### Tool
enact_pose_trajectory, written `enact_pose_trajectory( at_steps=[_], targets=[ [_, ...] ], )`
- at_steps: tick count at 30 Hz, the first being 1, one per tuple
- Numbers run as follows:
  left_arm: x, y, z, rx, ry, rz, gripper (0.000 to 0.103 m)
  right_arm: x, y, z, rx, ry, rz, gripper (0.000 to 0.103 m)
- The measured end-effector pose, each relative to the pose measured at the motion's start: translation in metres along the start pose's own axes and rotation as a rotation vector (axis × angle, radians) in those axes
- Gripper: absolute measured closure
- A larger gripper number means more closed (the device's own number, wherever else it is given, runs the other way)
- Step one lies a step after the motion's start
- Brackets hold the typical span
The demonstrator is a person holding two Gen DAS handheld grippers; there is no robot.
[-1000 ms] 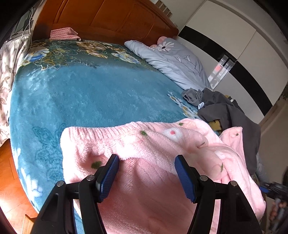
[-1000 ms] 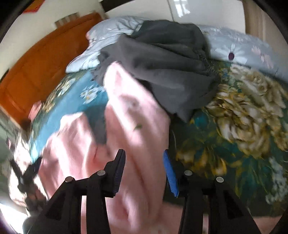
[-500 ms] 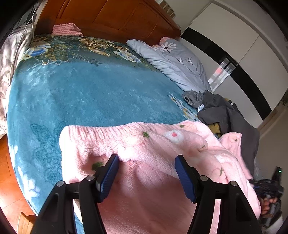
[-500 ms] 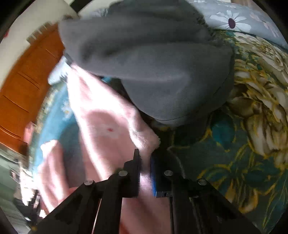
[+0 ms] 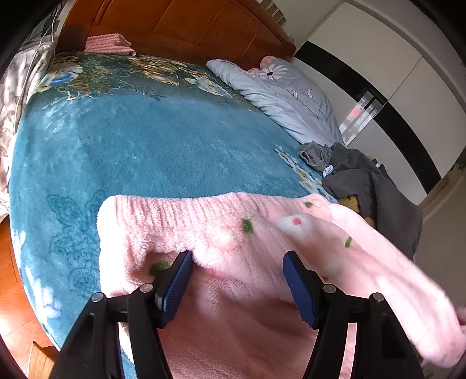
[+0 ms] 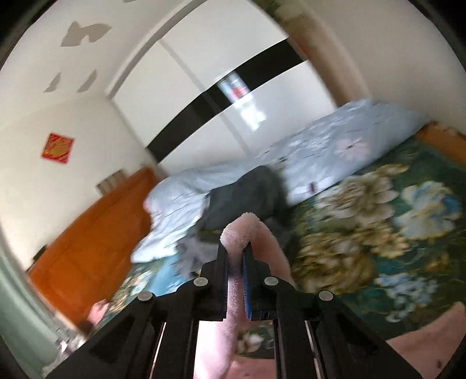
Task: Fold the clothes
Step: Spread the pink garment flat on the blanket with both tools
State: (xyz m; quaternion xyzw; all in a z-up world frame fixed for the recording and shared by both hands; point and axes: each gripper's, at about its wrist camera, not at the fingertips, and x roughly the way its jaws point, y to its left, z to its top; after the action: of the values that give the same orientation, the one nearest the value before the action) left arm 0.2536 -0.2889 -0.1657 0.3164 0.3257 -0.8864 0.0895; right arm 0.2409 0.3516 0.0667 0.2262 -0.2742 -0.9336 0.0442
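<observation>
A fluffy pink garment (image 5: 221, 230) with small flower prints lies on the blue blanket (image 5: 122, 151) at the near edge of the bed. My left gripper (image 5: 237, 262) is open, its blue pads over the garment's folded upper edge, holding nothing. My right gripper (image 6: 235, 256) is shut on a strip of the same pink garment (image 6: 247, 230), lifted above the bed; the cloth sticks up past the fingertips and hangs down below. In the left wrist view this lifted part (image 5: 378, 262) stretches blurred to the right.
A dark grey clothes pile (image 5: 367, 186) lies at the bed's right side, also in the right wrist view (image 6: 250, 195). A grey-blue quilt (image 5: 285, 96) lies behind it. A folded pink cloth (image 5: 107, 45) sits by the wooden headboard (image 5: 180, 26). White wardrobe (image 5: 393, 75) beyond.
My right gripper closed on the pink garment's edge and lifted it up and away from the grey pile. My left gripper stayed open over the garment.
</observation>
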Motion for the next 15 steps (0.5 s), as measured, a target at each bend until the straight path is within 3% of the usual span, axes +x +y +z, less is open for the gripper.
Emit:
enact_pose_trajectory(
  at_steps=[3, 5, 9, 13, 15],
  targets=[
    [-0.003, 0.003, 0.0, -0.014, 0.002, -0.012, 0.035, 0.031, -0.027, -0.018, 0.015, 0.095, -0.118, 0.095],
    [-0.004, 0.004, 0.003, -0.035, 0.022, -0.018, 0.035, 0.044, -0.066, -0.039, 0.098, 0.185, -0.197, 0.095],
    [-0.002, -0.012, 0.024, 0.003, 0.054, -0.028, 0.034, 0.05, -0.129, -0.074, 0.243, 0.312, -0.258, 0.094],
    [0.016, -0.045, 0.058, 0.103, 0.116, -0.021, 0.034, 0.031, -0.141, -0.086, 0.23, 0.372, -0.29, 0.092],
    [0.029, -0.065, 0.072, 0.148, 0.166, -0.023, 0.034, 0.025, -0.142, -0.082, 0.208, 0.384, -0.303, 0.086]
  ],
)
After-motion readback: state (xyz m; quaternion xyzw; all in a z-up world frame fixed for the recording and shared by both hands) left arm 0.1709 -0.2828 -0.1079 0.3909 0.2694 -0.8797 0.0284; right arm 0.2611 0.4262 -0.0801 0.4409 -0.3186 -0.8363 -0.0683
